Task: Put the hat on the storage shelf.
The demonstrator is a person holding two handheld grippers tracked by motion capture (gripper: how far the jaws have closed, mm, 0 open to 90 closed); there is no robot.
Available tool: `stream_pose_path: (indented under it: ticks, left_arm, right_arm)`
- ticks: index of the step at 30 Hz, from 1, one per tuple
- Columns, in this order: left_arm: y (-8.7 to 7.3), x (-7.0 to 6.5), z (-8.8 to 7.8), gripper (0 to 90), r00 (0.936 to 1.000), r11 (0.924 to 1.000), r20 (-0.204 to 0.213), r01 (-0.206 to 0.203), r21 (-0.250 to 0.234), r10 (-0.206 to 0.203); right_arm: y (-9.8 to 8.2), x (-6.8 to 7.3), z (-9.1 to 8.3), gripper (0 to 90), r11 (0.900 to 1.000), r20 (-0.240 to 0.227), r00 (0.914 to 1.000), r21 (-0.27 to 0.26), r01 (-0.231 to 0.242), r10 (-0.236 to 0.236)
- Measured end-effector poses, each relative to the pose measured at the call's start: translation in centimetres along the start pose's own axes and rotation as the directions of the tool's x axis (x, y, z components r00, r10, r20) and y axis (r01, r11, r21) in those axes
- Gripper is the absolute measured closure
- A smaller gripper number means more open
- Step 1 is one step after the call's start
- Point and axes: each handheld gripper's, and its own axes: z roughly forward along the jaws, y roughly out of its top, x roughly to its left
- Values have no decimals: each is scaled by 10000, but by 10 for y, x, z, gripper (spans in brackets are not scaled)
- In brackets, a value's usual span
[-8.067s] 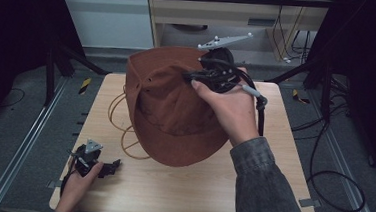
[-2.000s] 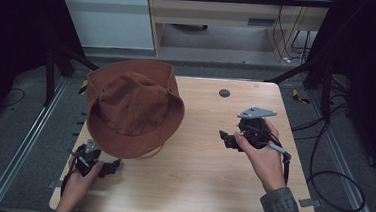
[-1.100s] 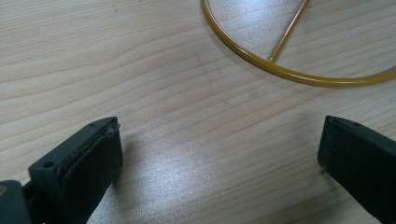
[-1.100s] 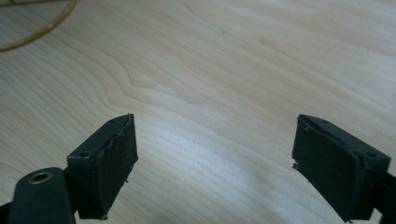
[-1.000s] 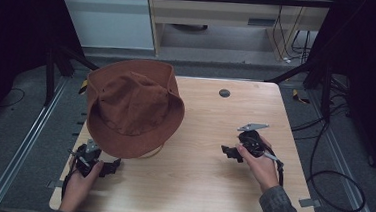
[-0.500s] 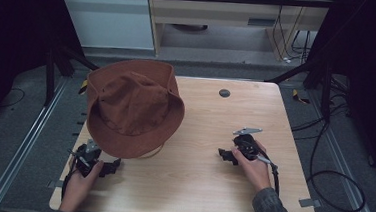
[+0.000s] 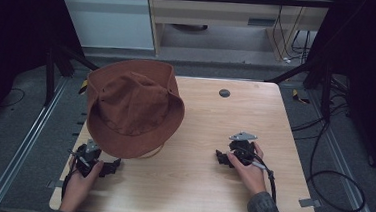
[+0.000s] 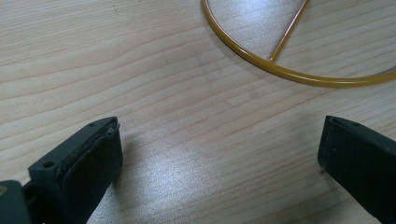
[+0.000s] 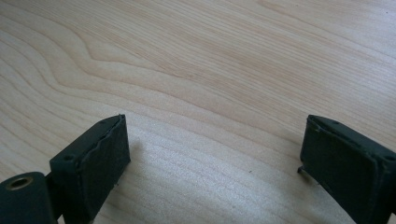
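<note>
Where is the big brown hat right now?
In the high view the brown hat sits on the left half of the wooden table, overhanging its left edge. The left gripper rests just in front of its brim.

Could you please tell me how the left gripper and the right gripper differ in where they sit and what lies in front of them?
The left gripper sits at the table's near left corner, just below the brown hat; the right gripper sits right of centre, well apart from the hat. A yellow cord loop lies ahead of the left gripper; bare wood lies ahead of the right gripper. Both are open, empty and low over the table.
</note>
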Motion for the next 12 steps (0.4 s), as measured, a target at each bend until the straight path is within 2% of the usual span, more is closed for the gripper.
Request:
stream_pose_path:
  ticks: [7, 12]
  left_arm:
    - [0, 0, 0, 0, 10000, 10000, -1, 65, -62, -65]
    - [0, 0, 0, 0, 10000, 10000, 1, 59, -61, -59]
  right_arm:
    - [-2, 1, -2, 79, 9999, 67, 9999, -6, -106, 106]
    - [-4, 4, -4, 76, 9993, 367, 9986, 3, -375, 375]
